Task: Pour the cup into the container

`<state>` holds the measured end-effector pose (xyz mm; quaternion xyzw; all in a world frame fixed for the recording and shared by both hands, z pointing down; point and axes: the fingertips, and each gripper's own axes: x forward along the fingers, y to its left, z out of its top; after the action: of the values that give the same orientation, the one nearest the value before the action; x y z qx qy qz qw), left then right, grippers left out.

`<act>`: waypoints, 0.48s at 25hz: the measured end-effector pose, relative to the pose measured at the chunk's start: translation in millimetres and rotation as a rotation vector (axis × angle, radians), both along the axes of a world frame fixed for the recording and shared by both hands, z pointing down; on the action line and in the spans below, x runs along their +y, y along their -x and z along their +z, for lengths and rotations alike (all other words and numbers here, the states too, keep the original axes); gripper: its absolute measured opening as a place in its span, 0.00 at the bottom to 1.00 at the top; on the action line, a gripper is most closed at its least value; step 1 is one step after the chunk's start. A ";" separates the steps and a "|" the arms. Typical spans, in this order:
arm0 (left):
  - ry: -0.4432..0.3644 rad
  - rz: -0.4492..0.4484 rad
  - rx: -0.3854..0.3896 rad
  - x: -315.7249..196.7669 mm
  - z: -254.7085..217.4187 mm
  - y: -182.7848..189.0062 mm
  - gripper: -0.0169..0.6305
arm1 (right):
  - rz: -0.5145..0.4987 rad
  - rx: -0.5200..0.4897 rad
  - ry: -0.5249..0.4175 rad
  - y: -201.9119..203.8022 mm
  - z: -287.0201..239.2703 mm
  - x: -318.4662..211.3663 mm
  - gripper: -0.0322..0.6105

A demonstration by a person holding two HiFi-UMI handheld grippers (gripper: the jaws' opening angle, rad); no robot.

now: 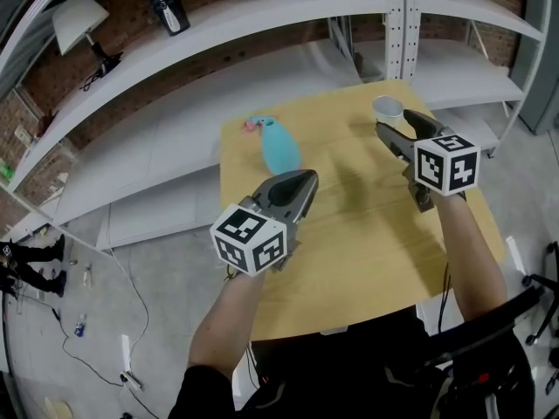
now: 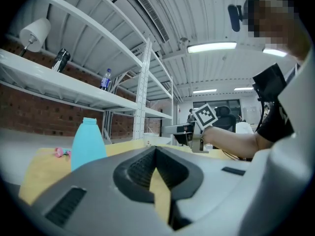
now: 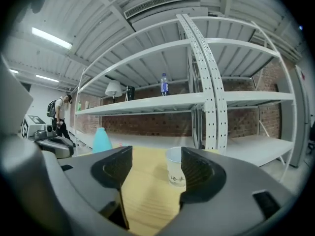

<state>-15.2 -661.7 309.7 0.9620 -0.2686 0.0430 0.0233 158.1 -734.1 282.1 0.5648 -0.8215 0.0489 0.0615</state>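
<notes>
On the wooden table (image 1: 349, 234) stands a light-blue bottle-shaped container (image 1: 279, 148), uncapped, at the far left. A small whitish cup (image 1: 387, 108) stands near the far right corner. My right gripper (image 1: 393, 123) is open just short of the cup. In the right gripper view the cup (image 3: 175, 166) stands a little beyond the spread jaws of that gripper (image 3: 156, 165), untouched and half hidden by the right one. My left gripper (image 1: 304, 180) is shut and empty, pointing towards the container (image 2: 88, 142). Its pads meet at the tip of the gripper (image 2: 155, 148).
A small pink thing (image 1: 251, 124) lies beside the container. White metal shelves (image 1: 262, 24) run behind the table, with an upright post (image 1: 400, 16) just past the cup. A lamp (image 1: 79, 20) and bottles sit on the shelf. The floor (image 1: 105, 321) lies left of the table.
</notes>
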 end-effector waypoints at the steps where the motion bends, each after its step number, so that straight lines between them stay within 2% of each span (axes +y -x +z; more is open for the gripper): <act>1: 0.001 0.003 -0.005 -1.3 2.9 0.1 0.01 | 0.016 -0.002 0.012 -5.6 5.7 -5.1 0.51; 6: 0.012 0.018 -0.016 -4.8 14.8 0.6 0.01 | 0.076 0.007 0.074 -27.3 34.9 -26.4 0.55; 12: 0.027 0.044 -0.034 -6.3 27.2 -5.1 0.01 | 0.085 0.048 0.116 -34.0 54.9 -52.2 0.57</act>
<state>-10.1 -667.9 336.9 0.9665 -0.2470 0.0635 0.0308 192.2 -786.3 337.0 0.5956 -0.7909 0.0853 0.1117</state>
